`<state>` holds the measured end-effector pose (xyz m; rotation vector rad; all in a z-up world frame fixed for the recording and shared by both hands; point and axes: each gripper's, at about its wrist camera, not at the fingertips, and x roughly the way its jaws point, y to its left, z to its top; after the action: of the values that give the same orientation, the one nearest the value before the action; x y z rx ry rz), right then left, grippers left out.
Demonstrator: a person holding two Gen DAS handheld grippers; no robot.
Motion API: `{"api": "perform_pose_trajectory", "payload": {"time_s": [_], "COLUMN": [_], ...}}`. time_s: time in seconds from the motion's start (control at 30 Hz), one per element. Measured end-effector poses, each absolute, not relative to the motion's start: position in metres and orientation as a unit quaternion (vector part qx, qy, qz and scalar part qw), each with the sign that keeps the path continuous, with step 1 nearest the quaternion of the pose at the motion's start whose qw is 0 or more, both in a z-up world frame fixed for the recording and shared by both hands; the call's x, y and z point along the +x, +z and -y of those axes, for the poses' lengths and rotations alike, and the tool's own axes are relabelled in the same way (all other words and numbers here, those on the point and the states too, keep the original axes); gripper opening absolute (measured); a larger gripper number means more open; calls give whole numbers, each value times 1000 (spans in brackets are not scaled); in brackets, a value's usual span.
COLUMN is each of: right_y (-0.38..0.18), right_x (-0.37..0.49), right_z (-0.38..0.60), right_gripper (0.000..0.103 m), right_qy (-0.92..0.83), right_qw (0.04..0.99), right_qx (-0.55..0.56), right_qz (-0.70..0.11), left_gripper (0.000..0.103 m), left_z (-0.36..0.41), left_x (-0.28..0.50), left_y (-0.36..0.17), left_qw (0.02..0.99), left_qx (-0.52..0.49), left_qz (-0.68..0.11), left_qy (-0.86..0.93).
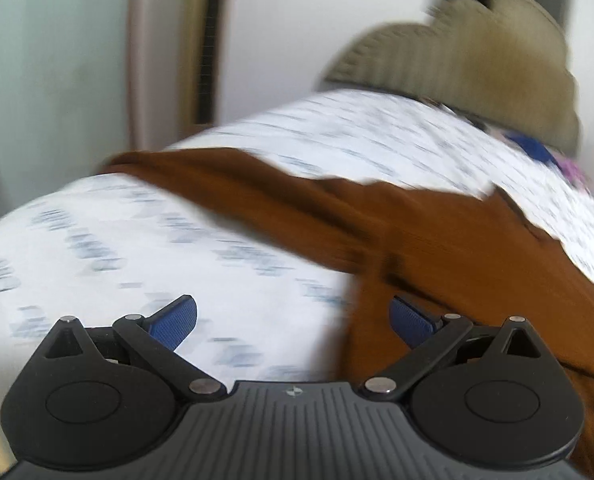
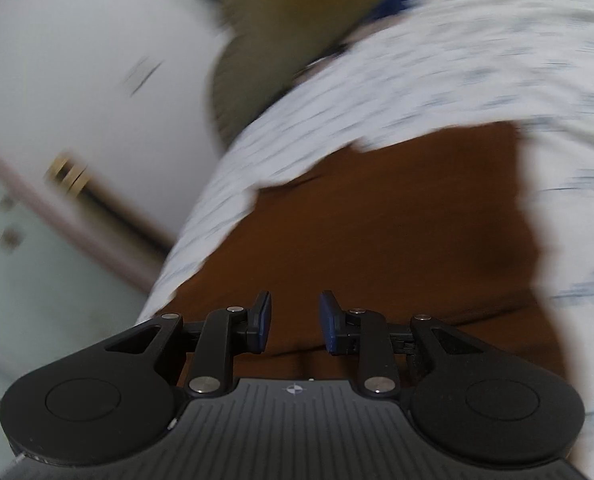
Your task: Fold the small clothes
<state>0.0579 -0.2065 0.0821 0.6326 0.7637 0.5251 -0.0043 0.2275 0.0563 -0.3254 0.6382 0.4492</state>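
In the left wrist view, the left gripper stands wide apart with nothing between its blue pads. It is above a white patterned sheet, and a brown garment lies spread on the sheet, reaching under the right pad. An olive cushion sits behind.

In the right wrist view, the right gripper has a narrow gap and holds nothing. The brown garment lies directly below it on the sheet. The picture is blurred.

I've got bare patterned sheet left of the brown garment; an olive cushion blocks the far end.
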Motion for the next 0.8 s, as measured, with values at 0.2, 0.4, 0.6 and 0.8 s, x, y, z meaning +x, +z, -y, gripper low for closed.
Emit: {"api": "perform_pose_trajectory", "payload": {"time_s": [0.2,0.4,0.6,0.8], "right_y": [107,123,123,112], "right_x": [70,87,96,100], "right_z": [66,-68,-160,-210], "right_gripper": [31,33,39,39], "right_qy": [404,477,497,487], "right_qw": [795,751,736,747], "right_qx": [222,170,93,29], "right_qz": [-393,-424,-450,-452], "left_gripper": [103,103,103,103], "left_z": [-277,-263,-262,-273], "left_x": [-40,-55,-61,-76], "left_y": [39,20,21,20], "left_qw": [885,895,901,911], "left_qx": [-220,-180,-164,-192], "left_qz": [-303,-268,-269,-254], "left_qy": [278,307,297,263]}}
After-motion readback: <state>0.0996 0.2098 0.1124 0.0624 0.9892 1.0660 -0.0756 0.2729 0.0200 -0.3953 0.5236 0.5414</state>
